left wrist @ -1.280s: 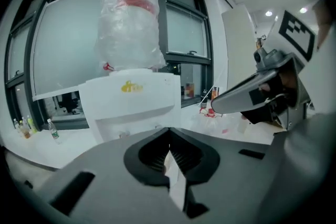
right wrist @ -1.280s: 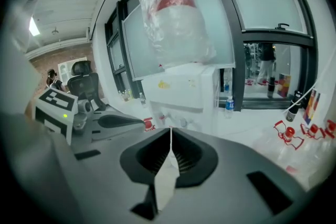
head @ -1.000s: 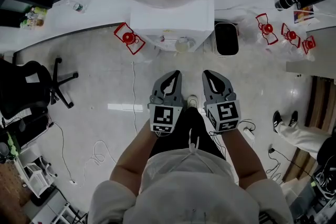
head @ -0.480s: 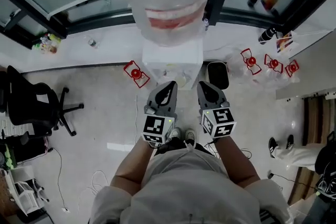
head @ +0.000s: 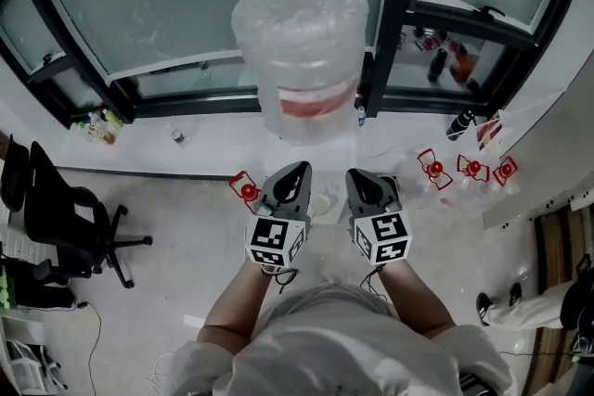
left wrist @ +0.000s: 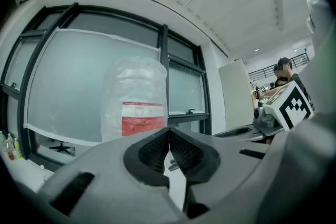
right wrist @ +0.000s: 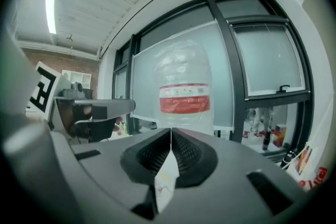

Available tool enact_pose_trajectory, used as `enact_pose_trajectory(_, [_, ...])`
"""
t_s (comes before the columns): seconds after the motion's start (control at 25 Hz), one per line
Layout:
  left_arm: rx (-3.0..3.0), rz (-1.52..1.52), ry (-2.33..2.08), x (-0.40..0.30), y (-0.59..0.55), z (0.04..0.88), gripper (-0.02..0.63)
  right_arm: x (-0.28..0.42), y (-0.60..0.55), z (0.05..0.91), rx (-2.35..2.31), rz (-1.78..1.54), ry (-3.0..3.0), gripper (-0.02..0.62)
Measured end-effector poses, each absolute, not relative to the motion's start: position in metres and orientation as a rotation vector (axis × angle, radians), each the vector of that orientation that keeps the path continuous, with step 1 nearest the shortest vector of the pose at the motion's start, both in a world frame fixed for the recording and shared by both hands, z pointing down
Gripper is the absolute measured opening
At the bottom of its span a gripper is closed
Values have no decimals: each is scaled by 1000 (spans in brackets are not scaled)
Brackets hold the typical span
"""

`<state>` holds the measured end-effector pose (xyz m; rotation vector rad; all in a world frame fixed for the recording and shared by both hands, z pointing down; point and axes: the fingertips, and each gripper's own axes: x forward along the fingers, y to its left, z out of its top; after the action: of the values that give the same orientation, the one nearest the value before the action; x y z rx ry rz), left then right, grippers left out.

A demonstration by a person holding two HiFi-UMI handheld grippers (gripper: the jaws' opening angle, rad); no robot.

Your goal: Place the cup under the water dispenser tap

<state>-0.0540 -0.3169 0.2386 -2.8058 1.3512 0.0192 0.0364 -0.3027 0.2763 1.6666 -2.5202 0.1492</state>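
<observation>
The water dispenser's big clear bottle [head: 299, 58] with a red label stands in front of the window; its white body [head: 320, 196] shows only as a sliver between my grippers. My left gripper [head: 299, 170] and right gripper [head: 354, 174] are held side by side in front of it, both shut with nothing between the pads. The bottle [left wrist: 137, 107] fills the middle of the left gripper view above the closed jaws of the left gripper [left wrist: 168, 136]. In the right gripper view the bottle [right wrist: 184, 93] rises behind the right gripper [right wrist: 171, 136]. I cannot make out a cup.
A black office chair [head: 65, 218] stands at the left. Red-and-white objects lie on the floor at the right [head: 469, 170] and one beside the dispenser [head: 243, 190]. Bottles [head: 436, 60] line the sill behind black window frames [head: 385, 14]. A person [left wrist: 283, 73] is far off.
Both grippers have risen together from over the floor to the level of the dispenser, still shut. The head view has tipped up, so the whole bottle and the window now show.
</observation>
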Motion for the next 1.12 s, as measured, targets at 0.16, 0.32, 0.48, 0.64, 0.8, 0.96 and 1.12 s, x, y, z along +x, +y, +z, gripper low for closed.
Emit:
enact_pose_trajectory(0.16, [-2790, 51, 1369, -64, -316, 227, 20, 34, -298, 263, 1671, 78, -2528, 28])
enact_pose_trajectory(0.32, [-2780, 67, 1385, -69, -318, 223, 20, 35, -299, 257, 1674, 52, -2534, 28])
enact_pose_trajectory(0.48, [-2788, 59, 1388, -68, -322, 223, 20, 34, -302, 259, 1662, 64, -2538, 28])
enact_pose_trajectory(0.64, [-2775, 50, 1425, -70, -325, 223, 20, 32, -302, 260, 1658, 58, -2535, 28])
enact_pose_trajectory(0.8, [-2800, 24, 1436, -66, -325, 227, 20, 33, -300, 256, 1654, -1, -2523, 28])
enact_pose_trajectory(0.96, [-2800, -22, 1438, -62, -323, 228, 20, 35, -299, 257, 1653, 3, -2517, 28])
enact_pose_trajectory(1.12, [-2805, -27, 1439, -62, -321, 227, 20, 37, -299, 259, 1652, 30, -2523, 28])
